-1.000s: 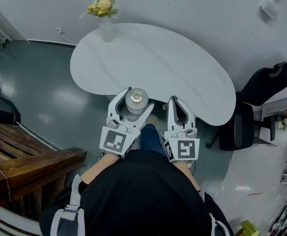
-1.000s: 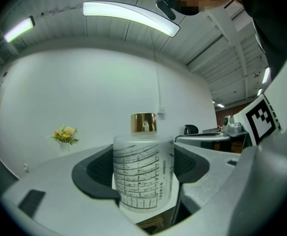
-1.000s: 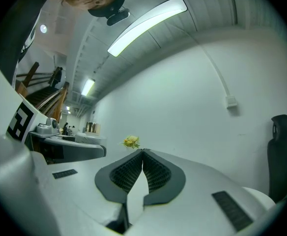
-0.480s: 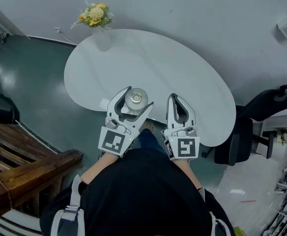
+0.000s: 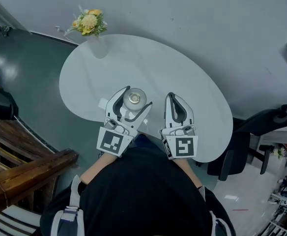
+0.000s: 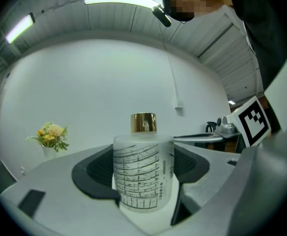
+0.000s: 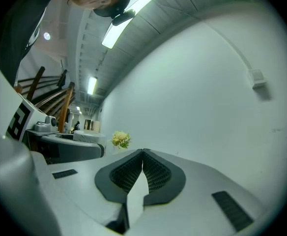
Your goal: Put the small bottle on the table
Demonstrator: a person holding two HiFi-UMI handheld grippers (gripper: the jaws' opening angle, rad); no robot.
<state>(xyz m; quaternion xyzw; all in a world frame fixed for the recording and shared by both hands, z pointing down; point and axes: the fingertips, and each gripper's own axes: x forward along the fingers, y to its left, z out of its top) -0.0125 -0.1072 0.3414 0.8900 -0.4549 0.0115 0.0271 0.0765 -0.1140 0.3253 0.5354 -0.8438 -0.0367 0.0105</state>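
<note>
A small frosted bottle with a gold cap and black line print stands upright between the jaws of my left gripper, which is shut on it. In the head view it hangs over the near edge of the white oval table. My right gripper sits beside it to the right, over the table's near part. Its jaws are shut with the tips touching and nothing between them.
A white vase of yellow flowers stands at the table's far left end. A black office chair is at the right. Wooden slats lie to my left over a dark green floor. A white wall runs behind the table.
Both grippers and the bottle have come forward over the table's near edge. The table and vase sit lower and nearer in the head view than a second ago.
</note>
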